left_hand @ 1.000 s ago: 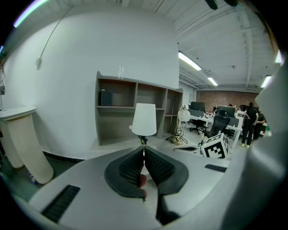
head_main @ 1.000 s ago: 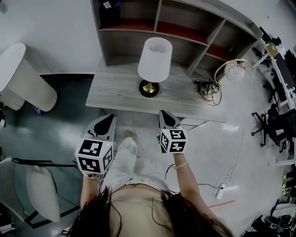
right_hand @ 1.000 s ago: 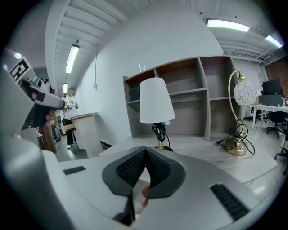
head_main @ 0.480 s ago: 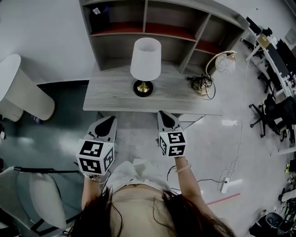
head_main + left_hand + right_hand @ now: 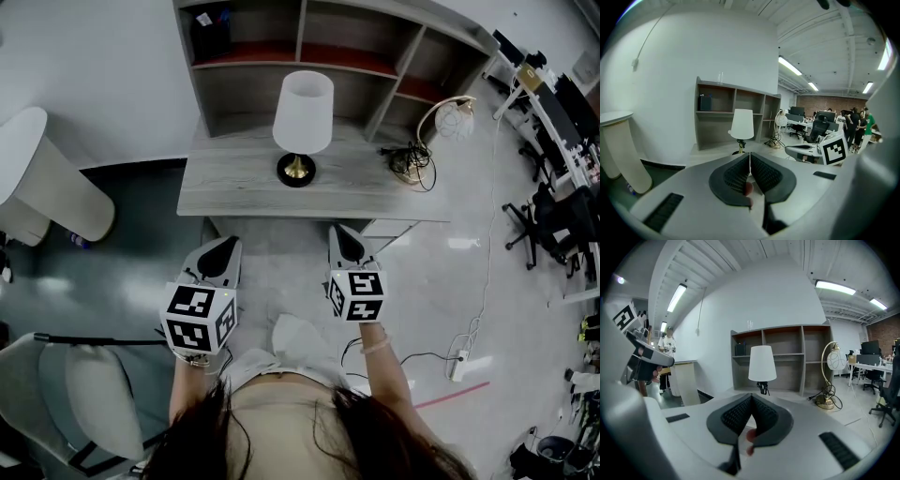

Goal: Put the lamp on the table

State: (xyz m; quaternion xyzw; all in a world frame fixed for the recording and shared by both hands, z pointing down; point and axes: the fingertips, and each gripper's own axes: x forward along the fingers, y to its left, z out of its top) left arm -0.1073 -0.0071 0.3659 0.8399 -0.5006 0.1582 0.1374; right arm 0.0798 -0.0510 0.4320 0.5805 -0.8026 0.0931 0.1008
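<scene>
The lamp (image 5: 302, 114), with a white shade and a black-and-brass base, stands upright on the grey wooden table (image 5: 244, 195), near the middle. Both grippers hover over the floor just in front of the table's near edge, apart from the lamp. My left gripper (image 5: 225, 247) is shut with nothing in it, and so is my right gripper (image 5: 343, 235). In the left gripper view the lamp (image 5: 742, 124) shows beyond the closed left gripper (image 5: 750, 157). In the right gripper view the lamp (image 5: 762, 363) stands straight ahead of the closed right gripper (image 5: 752, 399).
An open shelf unit (image 5: 356, 56) stands behind the table. A gold arc lamp with a globe (image 5: 457, 117) and tangled cables (image 5: 412, 164) sit at the table's right end. A white column (image 5: 37, 178) stands left, a chair (image 5: 84, 394) lower left, a power strip (image 5: 459, 366) right.
Both grippers and the head have drawn slightly back from the table's edge. The lamp has stayed in place on the table. Both grippers remain shut.
</scene>
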